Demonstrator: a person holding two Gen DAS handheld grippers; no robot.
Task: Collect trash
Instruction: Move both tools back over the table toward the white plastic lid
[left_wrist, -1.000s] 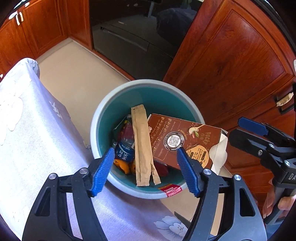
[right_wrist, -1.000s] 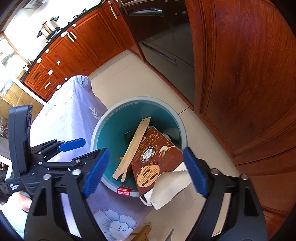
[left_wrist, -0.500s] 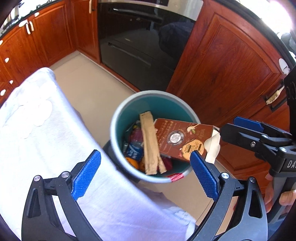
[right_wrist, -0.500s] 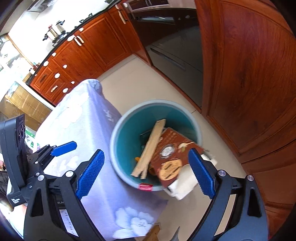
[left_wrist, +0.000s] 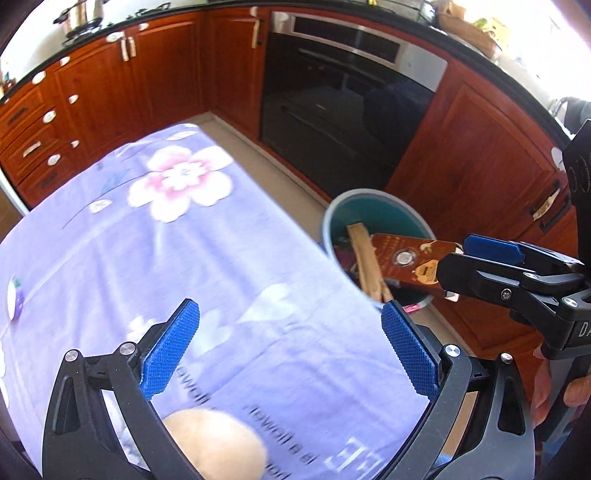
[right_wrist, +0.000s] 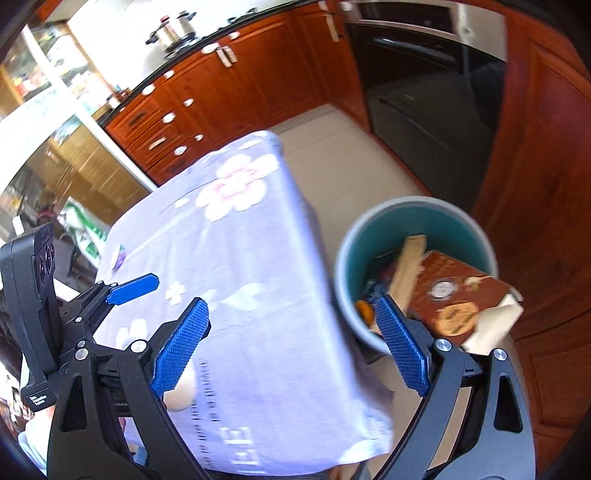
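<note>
Both my left tongs (left_wrist: 290, 350) and right tongs (right_wrist: 291, 345) stood apart, empty. The bin (right_wrist: 417, 210) at two o'clock held the brown box (right_wrist: 454, 291), which overhung its rim because it was too long.

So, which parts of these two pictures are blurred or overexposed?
Left wrist view: the tablecloth is smeared by motion, the top right corner is blown out white. Right wrist view: cloth and bin rim are smeared; the bright window area at upper left is washed out.
</note>
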